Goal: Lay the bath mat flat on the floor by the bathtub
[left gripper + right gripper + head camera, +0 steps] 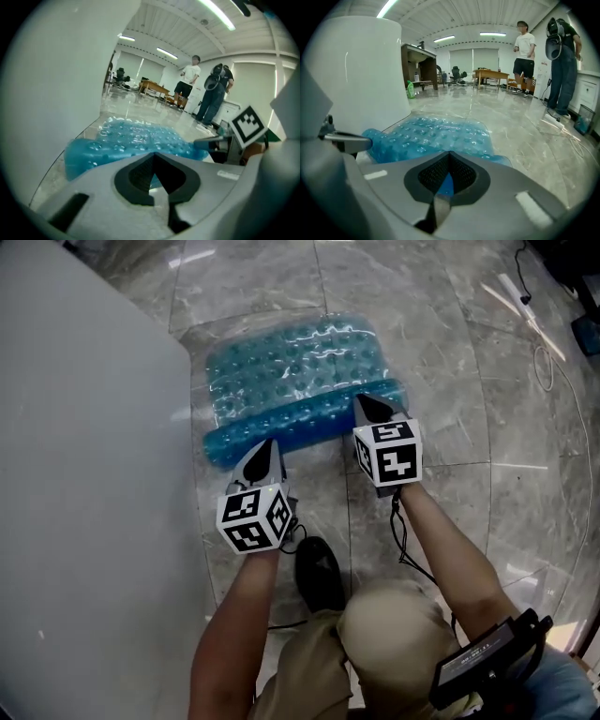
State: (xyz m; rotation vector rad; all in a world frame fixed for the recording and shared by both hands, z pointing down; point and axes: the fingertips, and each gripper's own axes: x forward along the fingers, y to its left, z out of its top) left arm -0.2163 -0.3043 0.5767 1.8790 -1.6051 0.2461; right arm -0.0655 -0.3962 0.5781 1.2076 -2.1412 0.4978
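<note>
The blue translucent bath mat (pixel 291 371) lies on the marble floor beside the white bathtub (pixel 84 474). Its near edge is doubled over into a thicker blue band (pixel 300 423). My left gripper (pixel 272 443) is shut, its tips at the near side of that band, left of middle. My right gripper (pixel 361 399) is also shut, with its tips resting on the band's right part. In the left gripper view the mat (pixel 136 138) spreads beyond the closed jaws (pixel 153 154). In the right gripper view the mat (pixel 440 136) lies just past the closed tips (pixel 449 153). Whether either pinches the mat is hidden.
The bathtub wall (pixel 361 70) runs along the mat's left side. A black shoe (pixel 319 573) stands just behind the grippers. White cables (pixel 544 352) lie on the floor at the right. Two people (pixel 525 37) stand far off near tables.
</note>
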